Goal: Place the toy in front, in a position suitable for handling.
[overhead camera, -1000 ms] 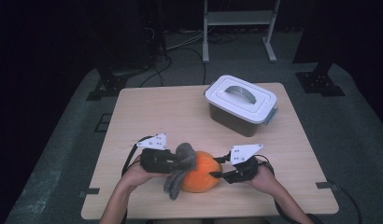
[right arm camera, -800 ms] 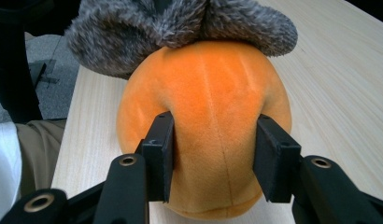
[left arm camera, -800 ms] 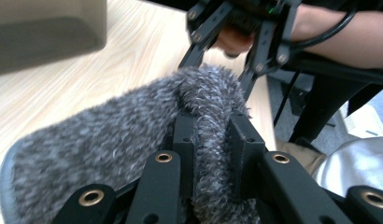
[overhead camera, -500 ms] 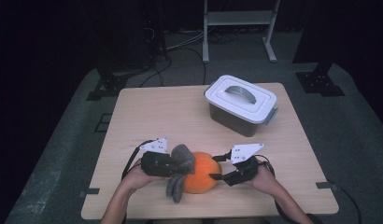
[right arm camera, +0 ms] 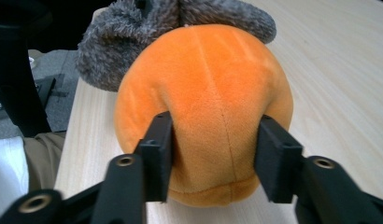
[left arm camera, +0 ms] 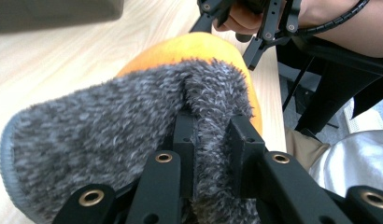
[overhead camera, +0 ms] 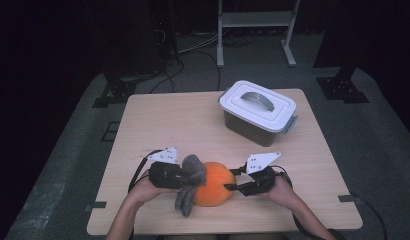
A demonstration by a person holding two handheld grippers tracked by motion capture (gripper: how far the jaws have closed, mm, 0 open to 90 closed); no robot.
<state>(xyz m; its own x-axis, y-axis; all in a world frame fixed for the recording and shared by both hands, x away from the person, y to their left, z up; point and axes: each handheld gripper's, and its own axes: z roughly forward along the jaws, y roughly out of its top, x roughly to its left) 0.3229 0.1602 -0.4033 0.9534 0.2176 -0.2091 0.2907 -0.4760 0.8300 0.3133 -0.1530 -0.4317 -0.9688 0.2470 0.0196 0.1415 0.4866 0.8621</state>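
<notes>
At the near edge of the pale wooden counter [overhead camera: 158, 120], two hands each held a black two-jaw claw against a round orange plush ball [overhead camera: 213, 183]. The left claw [left arm camera: 212, 135] was pressed together, pinching a fold of the shaggy grey fleece cloth [left arm camera: 101, 126] that draped over the ball's left side. The right claw [right arm camera: 213, 147] had just been closing: its jaws sat on either side of the ball and dented the soft plush. Compared with a second earlier, the ball and cloth lay in nearly the same spot, near the front edge between the hands. That suggests a steadying grip on the ball, likely so the cloth could be pulled off or wrapped. The ball looked smooth, velvety and seamed; the cloth looked fuzzy and thick. Farther back, well apart, stood a rectangular lidded plastic box [overhead camera: 257, 112] with a white lid and grey handle.
</notes>
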